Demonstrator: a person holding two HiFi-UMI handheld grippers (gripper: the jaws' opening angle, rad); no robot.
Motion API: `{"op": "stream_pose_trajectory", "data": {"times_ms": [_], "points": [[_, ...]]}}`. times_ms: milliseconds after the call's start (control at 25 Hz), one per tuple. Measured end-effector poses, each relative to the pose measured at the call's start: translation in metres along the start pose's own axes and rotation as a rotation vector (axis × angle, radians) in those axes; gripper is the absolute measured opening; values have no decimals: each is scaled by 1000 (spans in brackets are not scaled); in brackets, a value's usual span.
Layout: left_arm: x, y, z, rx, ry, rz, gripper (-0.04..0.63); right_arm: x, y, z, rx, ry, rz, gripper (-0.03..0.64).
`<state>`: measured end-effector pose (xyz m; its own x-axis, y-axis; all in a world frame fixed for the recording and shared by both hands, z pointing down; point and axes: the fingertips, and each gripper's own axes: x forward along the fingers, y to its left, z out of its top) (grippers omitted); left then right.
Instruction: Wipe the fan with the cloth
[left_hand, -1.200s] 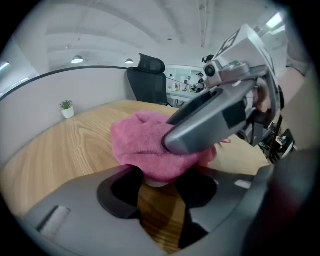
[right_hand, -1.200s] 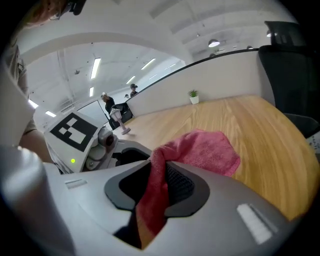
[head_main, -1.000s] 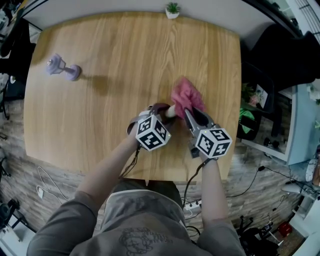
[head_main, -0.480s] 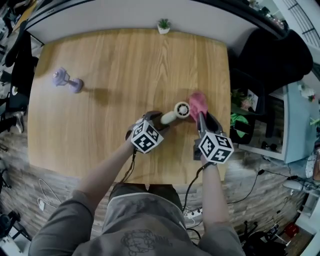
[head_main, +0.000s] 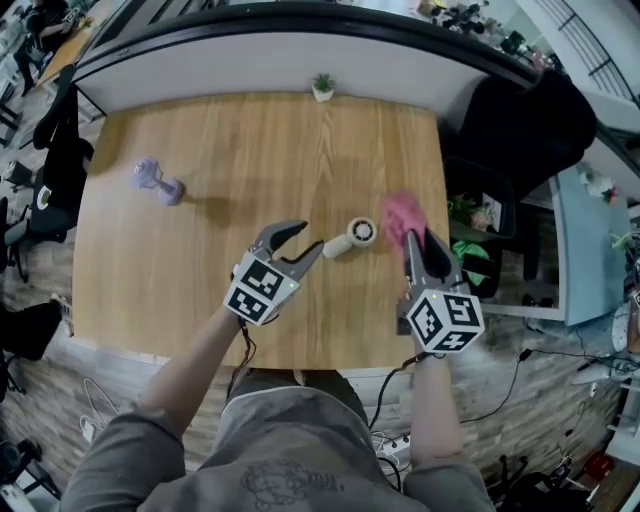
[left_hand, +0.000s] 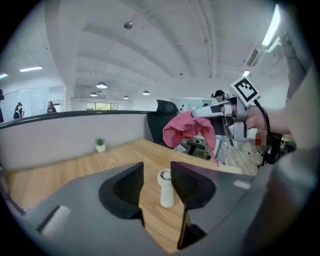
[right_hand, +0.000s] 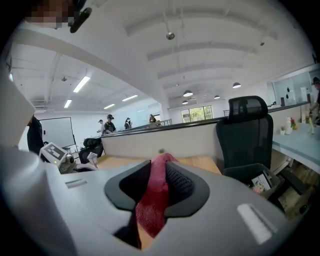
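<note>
You've got one counter (head_main: 200, 290) carrying one fan (head_main: 352, 237), one purple object (head_main: 157, 181) and one potted plant (head_main: 322, 87); one cloth (head_main: 402, 215); two grippers: left gripper (head_main: 312, 236), right gripper (head_main: 420, 236).

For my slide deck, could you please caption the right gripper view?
Right gripper clamps the pink cloth, with the wooden table and a black office chair beyond.

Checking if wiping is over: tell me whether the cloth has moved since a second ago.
Yes. The cloth, in the right gripper, has left the fan toward the right edge of the table.
</note>
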<state>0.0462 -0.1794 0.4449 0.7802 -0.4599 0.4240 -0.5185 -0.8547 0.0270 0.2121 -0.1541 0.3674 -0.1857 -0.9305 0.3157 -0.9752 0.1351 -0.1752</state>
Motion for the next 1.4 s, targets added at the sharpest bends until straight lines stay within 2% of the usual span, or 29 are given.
{"op": "stream_pose_trajectory", "data": {"times_ms": [160,400,760,1000,1160,1280,1400], "points": [[-45,1,53,20,-99,33,138,-30,31,44,-41,-85,36,98],[-102,2,109,51,-207,60,121,-72,77,98,-117,-203,76,98],[-177,-15,171,112,-346,96,89,-134,124,143,-178,-324,112,98],[-218,-27,184,124,-406,127,42,-161,141,145,-188,-356,115,98],[-231,-33,177,100,-369,145,22,-170,150,139,-191,-343,126,97],[-239,-35,173,113,-385,143,2,-173,160,130,-197,-314,143,97],[-243,-39,162,90,-343,152,2,-174,169,119,-198,-282,167,97]]}}
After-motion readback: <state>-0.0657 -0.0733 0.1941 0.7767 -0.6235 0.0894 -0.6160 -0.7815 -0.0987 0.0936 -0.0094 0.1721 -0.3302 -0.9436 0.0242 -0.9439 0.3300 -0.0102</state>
